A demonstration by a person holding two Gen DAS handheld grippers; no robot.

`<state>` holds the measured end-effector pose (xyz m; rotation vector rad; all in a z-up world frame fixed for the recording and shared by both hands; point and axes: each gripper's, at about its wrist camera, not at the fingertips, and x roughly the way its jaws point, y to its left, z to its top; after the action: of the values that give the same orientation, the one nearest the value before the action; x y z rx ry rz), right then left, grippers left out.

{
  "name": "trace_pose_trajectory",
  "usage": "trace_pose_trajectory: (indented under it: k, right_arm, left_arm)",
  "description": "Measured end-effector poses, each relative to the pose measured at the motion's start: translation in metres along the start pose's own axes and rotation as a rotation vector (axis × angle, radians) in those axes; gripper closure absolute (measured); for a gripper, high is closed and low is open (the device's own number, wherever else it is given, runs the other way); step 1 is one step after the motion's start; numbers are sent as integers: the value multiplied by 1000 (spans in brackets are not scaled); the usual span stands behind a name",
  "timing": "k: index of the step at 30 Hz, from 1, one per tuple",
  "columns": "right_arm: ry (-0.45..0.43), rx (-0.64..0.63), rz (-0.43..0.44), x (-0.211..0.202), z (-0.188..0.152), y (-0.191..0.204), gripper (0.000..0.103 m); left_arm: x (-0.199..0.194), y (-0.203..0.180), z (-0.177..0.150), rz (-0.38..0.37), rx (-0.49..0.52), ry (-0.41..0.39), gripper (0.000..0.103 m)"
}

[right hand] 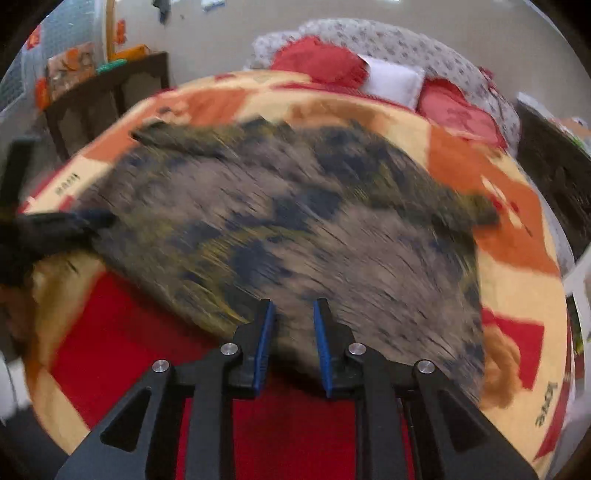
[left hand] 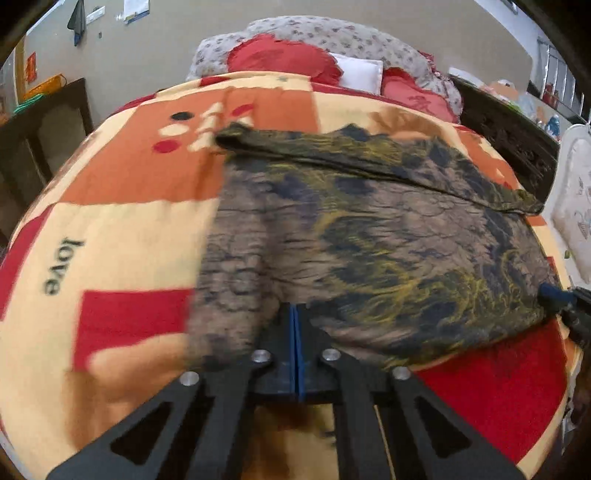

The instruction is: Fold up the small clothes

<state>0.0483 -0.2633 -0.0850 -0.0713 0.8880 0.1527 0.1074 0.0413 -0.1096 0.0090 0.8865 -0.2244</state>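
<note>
The left claw point(left hand: 296, 314) sits at the lower middle of the left wrist view, its blue pads pressed flat together with no gap, their tips at the near hem of the garment point(left hand: 369, 236). Whether cloth is pinched between them cannot be told, since the hem hides the tips. The right claw point(right hand: 294, 308) sits at the lower middle of the right wrist view with its jaws parted by a narrow gap; the garment's near edge lies in that gap, and the pads point(right hand: 320, 332) do not press on it.

The garment is a brown cloth mottled with dark blue and yellow, spread flat on the blanket point(left hand: 122, 236) in the middle of both views. Its long axis runs across the frame from left to right. Its far edge is turned over in a band that slants from upper left to right in the left wrist view. The right wrist view is heavily blurred.

The blanket is patched in orange, cream and red and bears the word "love". Beyond it, at the top of the frame, lie red pillows point(left hand: 284, 55), a white cushion point(left hand: 360, 72) and a flowered quilt point(left hand: 351, 35). Dark wooden furniture point(left hand: 48, 122) stands at upper left. Nothing lies on the garment.
</note>
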Motion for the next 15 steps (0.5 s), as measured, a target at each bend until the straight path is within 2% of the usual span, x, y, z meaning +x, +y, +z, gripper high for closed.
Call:
trace_pose_trajectory:
  k: [1,3,5,7,8,10,13,15]
  right_arm:
    - [-8,47,-19,-6,-6,-18,96]
    - [-3,81,-86,-12,-14,-40,96]
    - [44,174,-134,-9,-31,-75,96]
    - [53,268,-70,-8,-44,-96,96]
    - [41,282,-56,-11,-45,-98,96]
    - [31,245,-93,-22,-39,-91,96]
    - [-71,216,-81,-48,-25,-72,95]
    - [-102,161,-46,-53,-15,-49,92]
  left_arm:
    - [-1,3,-1,-8,11,0,100]
    - [-5,4,-4,4,54,-12,100]
    - [-7,6,-7,-10,64,-30,100]
    - [-9,14,-9,-60,25,-39,100]
    - [-11,19,-8,-89,-2,-36,100]
    - [-24,25,-4,-127,-54,-44,100]
    - [-36,30,-4,-106,-82,-74,96]
    - [-20,35,-7,-63,-104,-5,96]
